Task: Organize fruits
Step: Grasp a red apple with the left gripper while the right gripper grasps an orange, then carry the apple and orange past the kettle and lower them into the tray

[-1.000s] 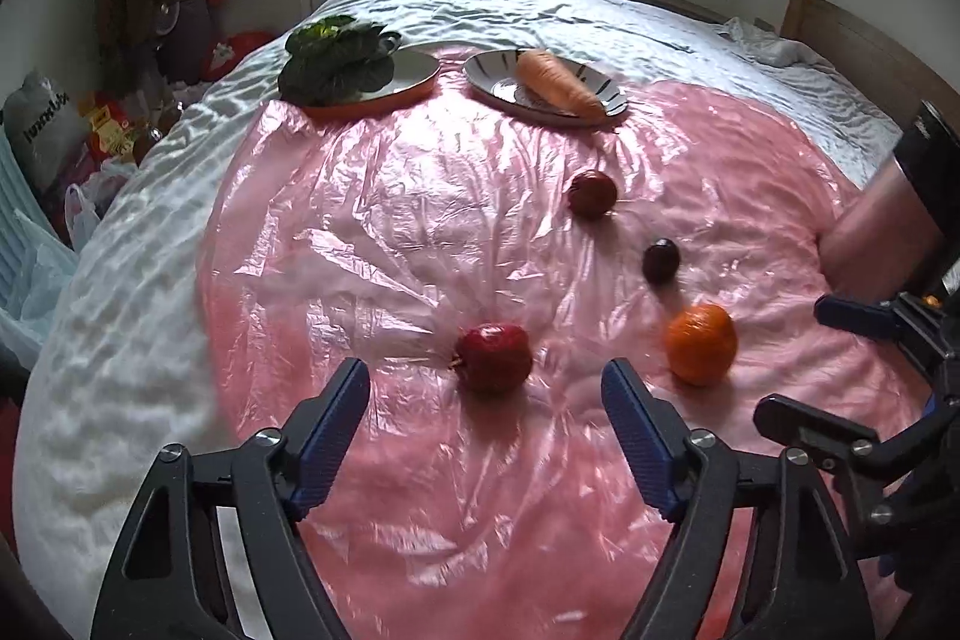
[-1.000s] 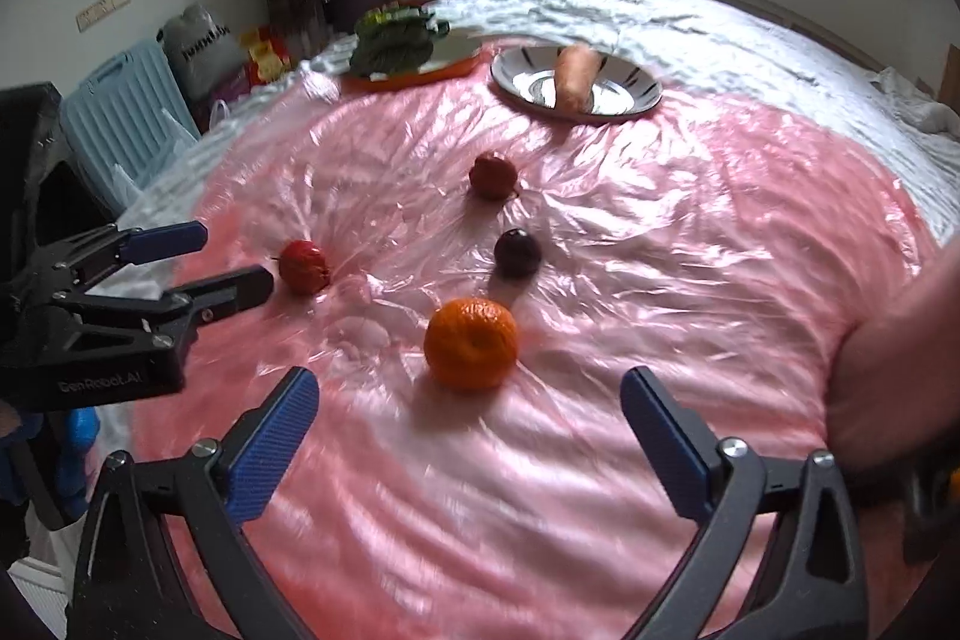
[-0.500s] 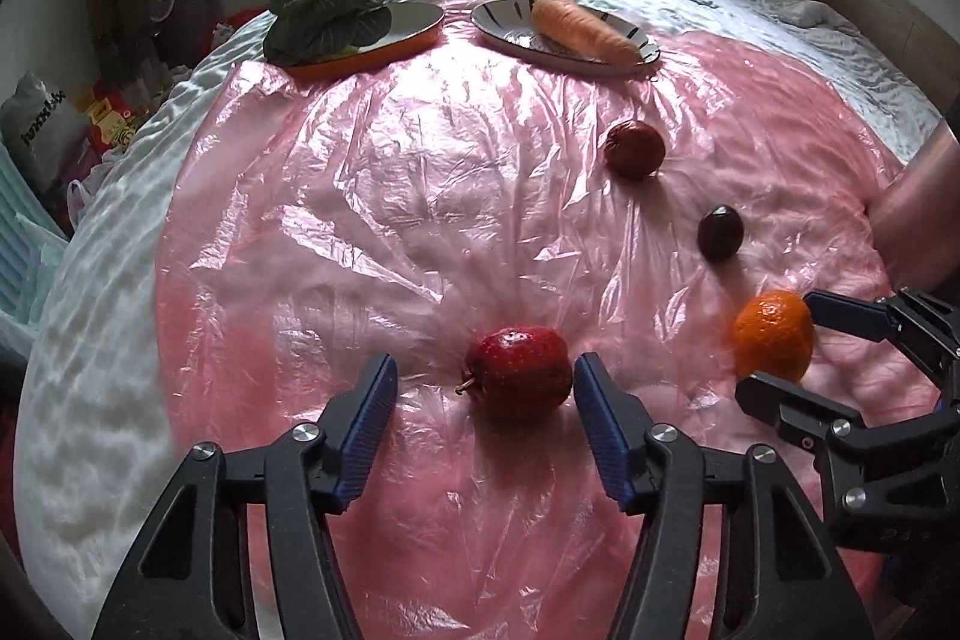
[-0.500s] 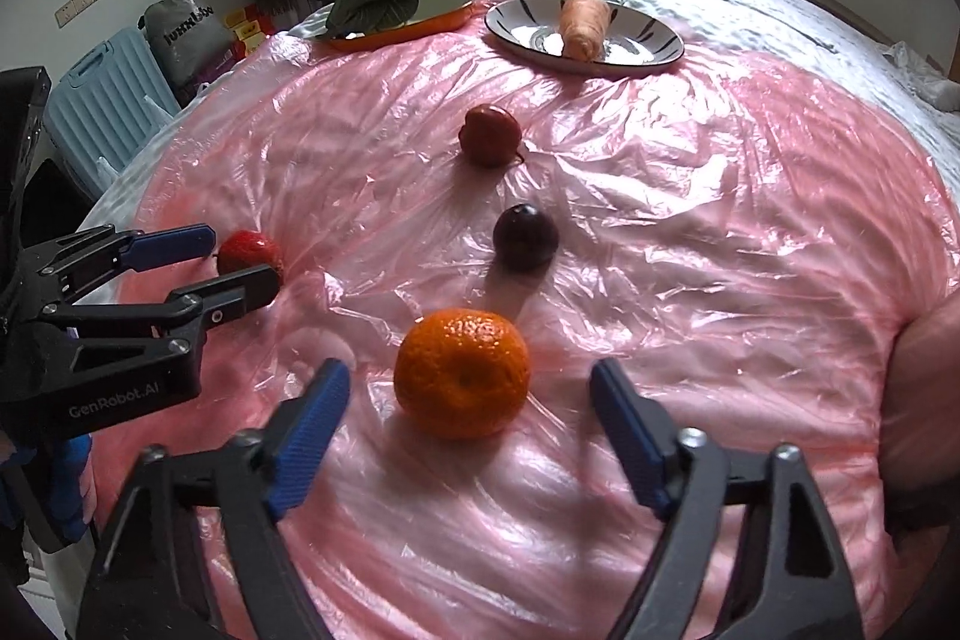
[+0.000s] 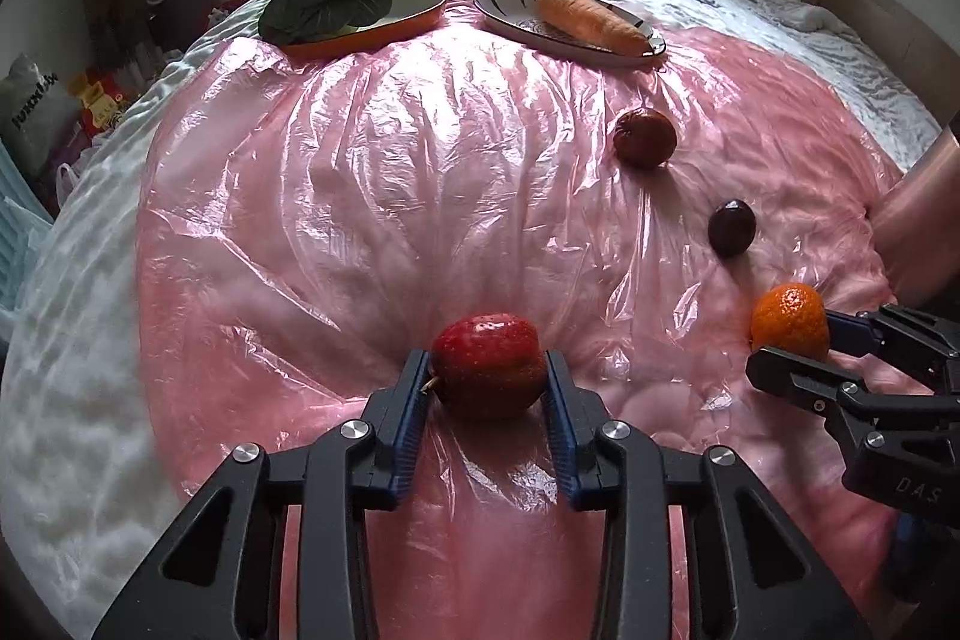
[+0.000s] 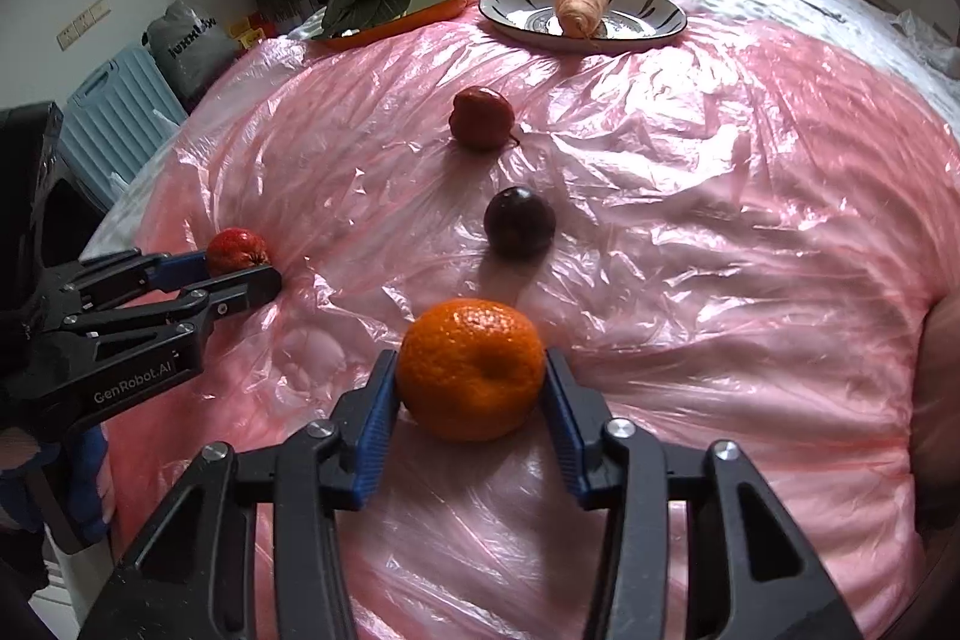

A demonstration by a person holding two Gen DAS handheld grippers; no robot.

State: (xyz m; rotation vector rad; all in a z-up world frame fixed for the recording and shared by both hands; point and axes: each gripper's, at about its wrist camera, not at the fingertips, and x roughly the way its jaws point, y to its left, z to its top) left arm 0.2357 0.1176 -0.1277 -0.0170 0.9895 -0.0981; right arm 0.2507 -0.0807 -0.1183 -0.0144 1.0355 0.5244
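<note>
Left gripper (image 5: 487, 376) clamps the red apple (image 5: 487, 367); right gripper (image 6: 471, 373) clamps the orange (image 6: 471, 369). Pink plastic sheet (image 5: 372, 196) lies open toward 12 o'clock; apple underside hidden.

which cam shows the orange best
The right wrist view: the orange fills the near centre, pinched between the right gripper pads, with its dimpled top facing the lens. In the left wrist view the orange is small, at the right edge, partly covered by the same gripper's fingers.
</note>
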